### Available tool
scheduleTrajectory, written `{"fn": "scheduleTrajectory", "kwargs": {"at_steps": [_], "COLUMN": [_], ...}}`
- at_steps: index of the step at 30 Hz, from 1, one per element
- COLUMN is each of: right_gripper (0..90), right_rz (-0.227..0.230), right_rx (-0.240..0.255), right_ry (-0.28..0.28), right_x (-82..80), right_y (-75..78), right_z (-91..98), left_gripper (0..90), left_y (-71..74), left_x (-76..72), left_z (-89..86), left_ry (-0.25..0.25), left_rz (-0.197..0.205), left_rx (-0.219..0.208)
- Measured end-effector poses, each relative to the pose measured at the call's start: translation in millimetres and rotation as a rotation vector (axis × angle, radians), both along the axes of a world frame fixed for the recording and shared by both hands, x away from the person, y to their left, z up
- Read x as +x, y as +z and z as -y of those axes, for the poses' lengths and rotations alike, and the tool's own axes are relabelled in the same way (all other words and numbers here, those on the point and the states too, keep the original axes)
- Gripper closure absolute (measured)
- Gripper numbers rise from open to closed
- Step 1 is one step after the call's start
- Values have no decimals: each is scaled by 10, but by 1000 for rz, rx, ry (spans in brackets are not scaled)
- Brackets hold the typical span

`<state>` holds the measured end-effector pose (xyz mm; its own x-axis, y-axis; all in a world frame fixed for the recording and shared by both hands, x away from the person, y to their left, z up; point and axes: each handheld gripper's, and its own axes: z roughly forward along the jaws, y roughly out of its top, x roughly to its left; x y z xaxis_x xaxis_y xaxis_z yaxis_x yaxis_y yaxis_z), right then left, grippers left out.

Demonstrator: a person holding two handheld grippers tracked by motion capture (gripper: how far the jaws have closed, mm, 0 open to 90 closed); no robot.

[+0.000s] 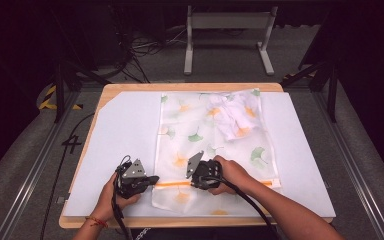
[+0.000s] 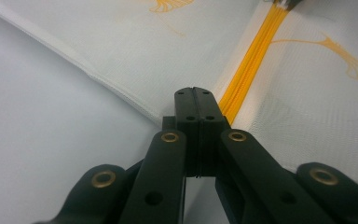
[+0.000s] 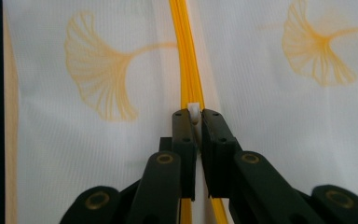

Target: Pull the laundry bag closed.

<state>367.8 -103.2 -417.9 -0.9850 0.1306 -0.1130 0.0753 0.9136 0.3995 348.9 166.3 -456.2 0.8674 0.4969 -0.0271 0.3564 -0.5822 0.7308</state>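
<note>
On the counter (image 1: 120, 130) lay a mesh bag (image 1: 190, 145); the left tool (image 2: 196, 105) was clamped on its corner while the right tool (image 3: 193, 122) pinched the zipper pull (image 3: 193, 108), which next needed a steady draw along the orange zipper (image 3: 186, 56).

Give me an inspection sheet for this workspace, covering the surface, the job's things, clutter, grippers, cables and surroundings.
Surface: wooden table covered by a white sheet.
Job's things: mesh zip bag printed with ginkgo leaves, lying flat; white garment inside at its far end; orange zipper runs across the near end.
Clutter: nothing seen.
Grippers: left gripper shut on the bag's edge beside the zipper's end; right gripper pinches the white zipper pull.
Cables: a black cable trails from the right gripper; loose cables on the floor.
Surroundings: grey floor, metal stand, dark backdrop.
</note>
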Motion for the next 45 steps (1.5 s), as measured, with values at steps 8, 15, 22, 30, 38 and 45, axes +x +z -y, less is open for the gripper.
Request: {"fn": "scheduleTrajectory", "kwargs": {"at_steps": [8, 15, 22, 30, 38, 45], "right_gripper": [844, 844, 844, 845, 844, 844], "right_rz": [0, 5, 1, 2, -4, -15], "right_rx": [-6, -20, -50, -49, -43, -12], "right_ry": [-47, -73, -121, -185, -239, -270], "right_x": [-50, -81, -85, -103, -124, -132], "right_y": [13, 31, 57, 61, 72, 67], "right_z": [387, 601, 913, 1279, 1599, 1795], "left_gripper": [900, 900, 900, 900, 900, 900], "left_y": [0, 2, 3, 0, 0, -3], "left_x": [8, 11, 14, 14, 11, 6], "left_z": [-6, -4, -5, -7, -7, -8], "left_ry": [0, -4, -4, -1, 0, 0], "left_rz": [-7, -7, -7, -9, -8, -2], "left_rx": [-4, -1, -1, -5, -5, -5]}}
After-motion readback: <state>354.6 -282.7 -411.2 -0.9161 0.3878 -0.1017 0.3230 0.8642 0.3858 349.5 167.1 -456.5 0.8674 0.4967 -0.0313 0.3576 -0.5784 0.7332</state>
